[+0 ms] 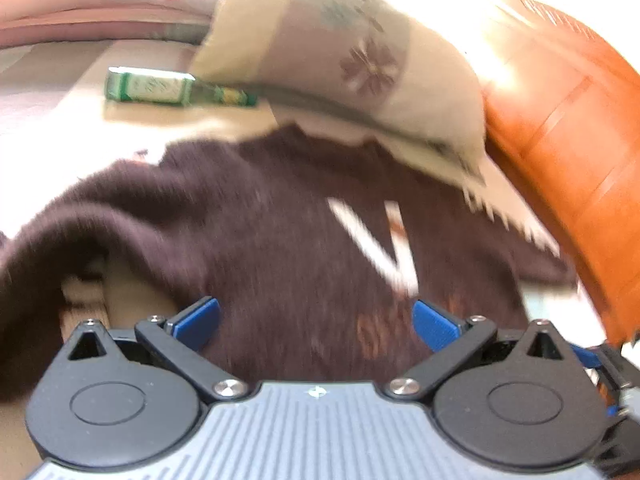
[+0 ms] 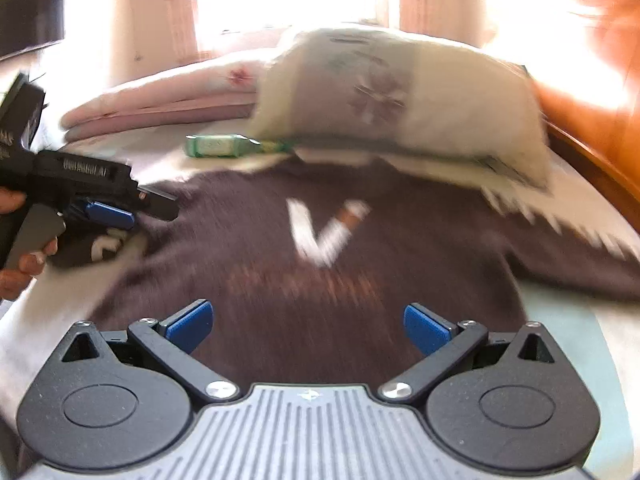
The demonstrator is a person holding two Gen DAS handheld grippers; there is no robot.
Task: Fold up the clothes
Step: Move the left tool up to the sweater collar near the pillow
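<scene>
A dark brown sweater [image 1: 280,232] with a white V mark [image 1: 380,240] lies spread on the bed; it also shows in the right wrist view [image 2: 304,280]. My left gripper [image 1: 316,326] is open just above the sweater's near part, nothing between its blue pads. My right gripper [image 2: 306,326] is open over the sweater's lower edge. The left gripper also shows in the right wrist view [image 2: 132,212], held by a hand at the sweater's left side over a sleeve. Both views are motion-blurred.
A flowered cream pillow [image 1: 360,60] lies over the sweater's far edge. A green box [image 1: 148,86] sits beside it on the sheet. Folded pink bedding [image 2: 168,96] lies at the back. An orange wooden headboard [image 1: 572,160] stands on the right.
</scene>
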